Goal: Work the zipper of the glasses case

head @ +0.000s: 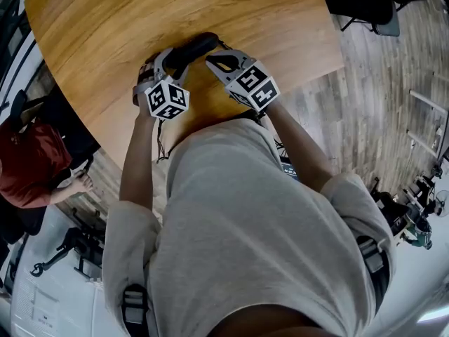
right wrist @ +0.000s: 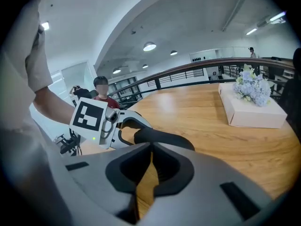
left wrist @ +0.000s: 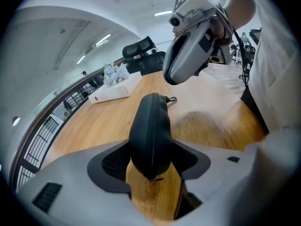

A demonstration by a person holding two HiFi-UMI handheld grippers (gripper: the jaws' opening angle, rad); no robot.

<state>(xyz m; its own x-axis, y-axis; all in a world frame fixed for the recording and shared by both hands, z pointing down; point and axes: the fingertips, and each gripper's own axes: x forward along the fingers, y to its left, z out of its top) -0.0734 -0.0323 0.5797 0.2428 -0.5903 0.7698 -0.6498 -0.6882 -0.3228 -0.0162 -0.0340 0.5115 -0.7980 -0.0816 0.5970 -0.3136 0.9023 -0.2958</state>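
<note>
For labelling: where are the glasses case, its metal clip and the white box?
glasses case (left wrist: 141,135): left gripper view, black shell.
metal clip (left wrist: 171,99): left gripper view, its hook.
white box (right wrist: 256,117): right gripper view, front side.

White ceiling strip lamps (left wrist: 101,40), upper left, light evenly; soft shadows on the glossy wooden table (left wrist: 94,126); fisheye-bent edges, dark corners.

OPEN-PLAN OFFICE HALL: A round wooden surface (head: 105,41) stands on grey plank flooring (head: 372,97) beneath a high, curved white ceiling (right wrist: 188,18) fitted with strip lights (left wrist: 102,40) and round downlights (right wrist: 149,46). Black office chairs (left wrist: 141,48) wait at the far edge, ahead of the left hand-held gripper (left wrist: 150,149). A dark railing (right wrist: 188,73) curves past beyond the right hand-held gripper (right wrist: 151,147). A person in a red top (head: 31,167) is off to the left hand-held gripper's left.
</note>
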